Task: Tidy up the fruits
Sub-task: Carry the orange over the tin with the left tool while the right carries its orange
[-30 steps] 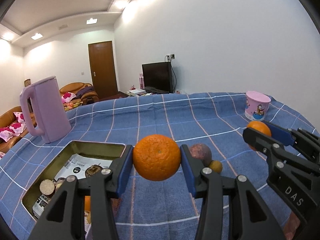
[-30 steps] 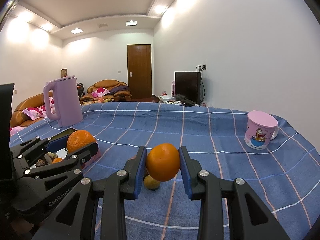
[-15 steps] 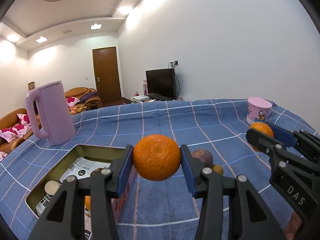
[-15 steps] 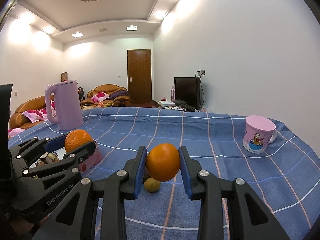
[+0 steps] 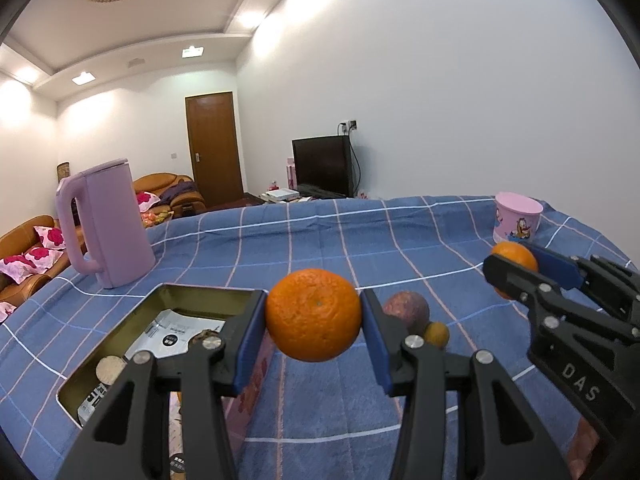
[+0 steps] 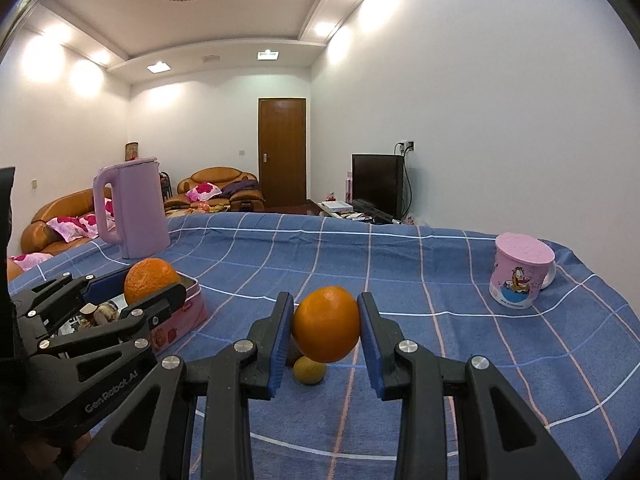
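— Between the left gripper [image 5: 314, 322] pads, what is clamped?
— A dimpled orange [image 5: 314, 314], held above the tin box [image 5: 208, 294] near rim.
— And the right gripper [image 6: 326, 330]?
— A smoother orange [image 6: 326, 323] is gripped, above a small yellow fruit [image 6: 309, 371]; bare blue tablecloth [image 6: 400, 264] lies beyond.

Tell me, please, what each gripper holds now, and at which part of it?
The left gripper holds a dimpled orange, clamped at its two opposite sides. The right gripper holds a smoother orange, likewise pinched at its sides.
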